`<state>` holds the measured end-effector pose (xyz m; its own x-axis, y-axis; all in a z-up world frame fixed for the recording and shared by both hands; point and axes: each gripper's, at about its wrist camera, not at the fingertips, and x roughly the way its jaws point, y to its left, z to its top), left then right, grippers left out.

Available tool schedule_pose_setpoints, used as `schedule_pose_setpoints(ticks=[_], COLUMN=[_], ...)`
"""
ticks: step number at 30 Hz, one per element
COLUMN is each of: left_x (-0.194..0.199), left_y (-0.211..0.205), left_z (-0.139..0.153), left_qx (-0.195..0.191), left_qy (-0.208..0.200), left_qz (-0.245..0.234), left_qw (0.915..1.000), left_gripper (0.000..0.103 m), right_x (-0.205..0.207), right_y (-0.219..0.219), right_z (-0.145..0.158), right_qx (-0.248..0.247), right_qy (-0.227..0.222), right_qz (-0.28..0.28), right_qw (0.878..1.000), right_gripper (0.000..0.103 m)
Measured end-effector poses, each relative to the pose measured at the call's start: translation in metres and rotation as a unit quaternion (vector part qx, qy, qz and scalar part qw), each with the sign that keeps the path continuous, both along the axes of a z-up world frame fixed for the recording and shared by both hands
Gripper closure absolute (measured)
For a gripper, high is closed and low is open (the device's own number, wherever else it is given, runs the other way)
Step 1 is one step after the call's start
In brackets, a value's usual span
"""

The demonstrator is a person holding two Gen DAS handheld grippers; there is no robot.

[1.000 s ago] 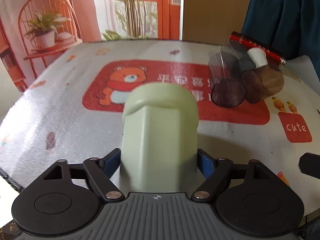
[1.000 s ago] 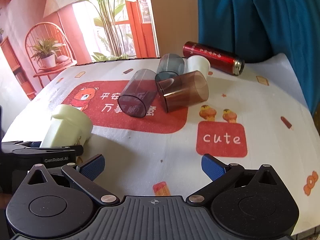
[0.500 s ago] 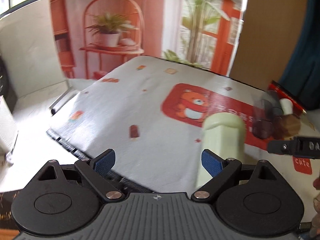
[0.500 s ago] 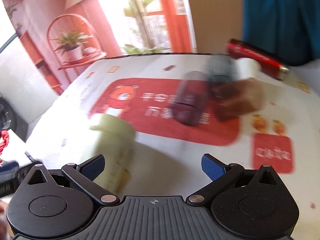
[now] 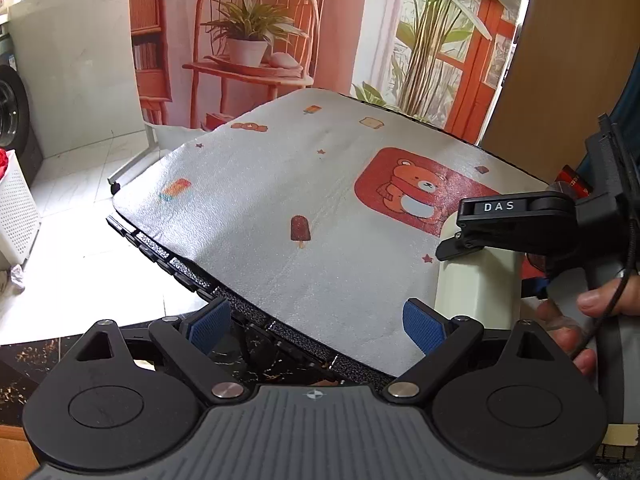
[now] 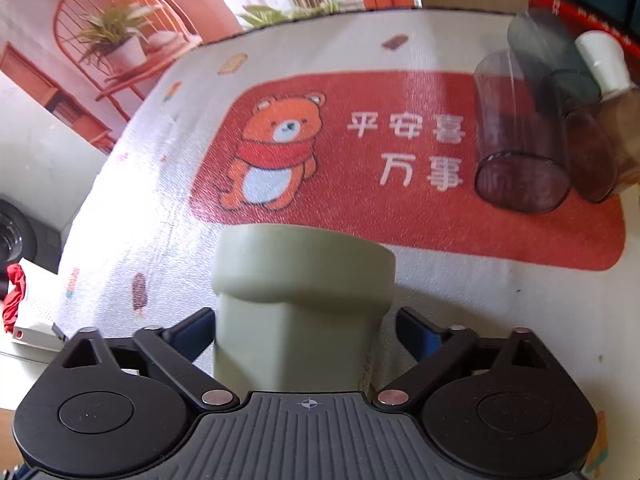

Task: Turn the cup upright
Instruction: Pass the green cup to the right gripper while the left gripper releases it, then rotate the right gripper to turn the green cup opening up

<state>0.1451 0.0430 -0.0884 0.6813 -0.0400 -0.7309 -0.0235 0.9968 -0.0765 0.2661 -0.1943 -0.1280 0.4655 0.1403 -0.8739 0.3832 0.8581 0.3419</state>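
Observation:
A pale green cup (image 6: 296, 304) stands upside down on the table mat, its wide rim band at the far end of my view. My right gripper (image 6: 302, 330) has a finger on each side of the cup's body, jaws closed against it. In the left wrist view the same cup (image 5: 476, 284) shows at the right with the right gripper's black finger (image 5: 516, 220) across it. My left gripper (image 5: 318, 322) is open and empty, off to the left over the table's near edge.
Several tinted clear cups (image 6: 520, 136) and a white cup (image 6: 604, 62) lie on their sides at the far right, a red cylinder (image 6: 560, 4) behind them. The mat (image 5: 320, 200) has a red bear patch. Floor and a white basket (image 5: 16, 208) lie to the left.
My left gripper let go of the green cup and swung away to the left. My right gripper moved in from the right and closed around the cup.

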Motion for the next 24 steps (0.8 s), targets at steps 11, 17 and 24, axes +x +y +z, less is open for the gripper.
schedule_pose_setpoints(ticks=[11, 17, 24], left_x=[-0.001, -0.004, -0.006], left_y=[-0.001, -0.005, -0.016], left_z=[-0.006, -0.007, -0.008], left_qx=[-0.011, -0.016, -0.01], left_qy=[0.008, 0.013, 0.016], left_qz=[-0.005, -0.009, -0.023], left_qw=[0.9999, 0.9998, 0.9996], left_gripper=[0.009, 0.009, 0.009], right_x=[-0.017, -0.051, -0.078], right_y=[-0.009, -0.016, -0.036], right_z=[0.003, 0.013, 0.029], right_qx=[0.024, -0.005, -0.055], right_qy=[-0.015, -0.046, -0.085], right_qz=[-0.004, 0.027, 0.039], right_qw=[1.0, 0.999, 0.994], right_gripper=[0.022, 0.022, 0.022])
